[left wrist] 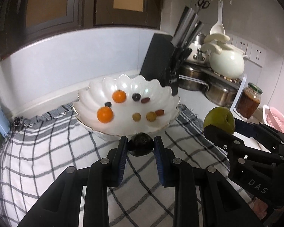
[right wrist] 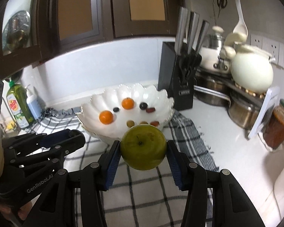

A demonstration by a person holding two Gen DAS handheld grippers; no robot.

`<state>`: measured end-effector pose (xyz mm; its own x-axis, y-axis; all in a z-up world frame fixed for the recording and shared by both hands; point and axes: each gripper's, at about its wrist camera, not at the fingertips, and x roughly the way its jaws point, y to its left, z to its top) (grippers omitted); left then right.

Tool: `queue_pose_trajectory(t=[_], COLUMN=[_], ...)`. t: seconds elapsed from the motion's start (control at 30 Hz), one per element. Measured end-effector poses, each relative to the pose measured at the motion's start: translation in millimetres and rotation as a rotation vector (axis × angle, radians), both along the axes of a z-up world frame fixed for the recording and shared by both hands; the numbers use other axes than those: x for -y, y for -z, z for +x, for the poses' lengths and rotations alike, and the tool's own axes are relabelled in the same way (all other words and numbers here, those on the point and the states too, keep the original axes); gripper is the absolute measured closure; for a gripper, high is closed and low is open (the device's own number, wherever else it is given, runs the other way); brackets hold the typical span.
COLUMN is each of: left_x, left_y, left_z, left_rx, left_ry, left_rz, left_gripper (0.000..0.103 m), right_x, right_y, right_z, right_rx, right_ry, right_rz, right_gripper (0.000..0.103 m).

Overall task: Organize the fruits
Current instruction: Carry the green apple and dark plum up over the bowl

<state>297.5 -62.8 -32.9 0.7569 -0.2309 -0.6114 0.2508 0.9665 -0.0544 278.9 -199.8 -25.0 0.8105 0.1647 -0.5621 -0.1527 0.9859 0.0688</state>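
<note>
A white scalloped bowl [left wrist: 89, 96] stands on a checked cloth and holds two oranges [left wrist: 104, 114], dark grapes, red dates and small yellow-brown fruits; it also shows in the right wrist view [right wrist: 96, 102]. My left gripper [left wrist: 141, 145] is shut on a dark plum [left wrist: 141, 144] just in front of the bowl's near rim. My right gripper [right wrist: 143, 150] is shut on a green apple [right wrist: 143, 149], held above the cloth to the right of the bowl. The apple also shows in the left wrist view [left wrist: 219, 117].
A black knife block [left wrist: 164, 64] stands behind the bowl. Steel pots [left wrist: 217, 92], a white teapot [left wrist: 227, 62] and a sauce jar [left wrist: 249, 102] crowd the right. Bottles [right wrist: 19, 106] stand at the left. A pink basket [left wrist: 278, 121] is at far right.
</note>
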Motion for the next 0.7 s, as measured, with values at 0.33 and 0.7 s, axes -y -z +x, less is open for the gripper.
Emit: queue_pose_trajectory(t=[0.33,0.7], left_x=[-13,-15], left_y=[-28,-41], left_z=[8,43], left_rx=[0.082,0.103], left_ry=[-0.037,-0.063], left_rz=[0.012,0.008], left_gripper=[0.075,0.075], right_x=[-15,-14], right_y=[-25,-35], right_z=[12,54], right_rx=[0.058,0.074], right_ry=[-0.042,-0.064], right_rz=[-0.023,-0.008], right_gripper=[0.053,0.053])
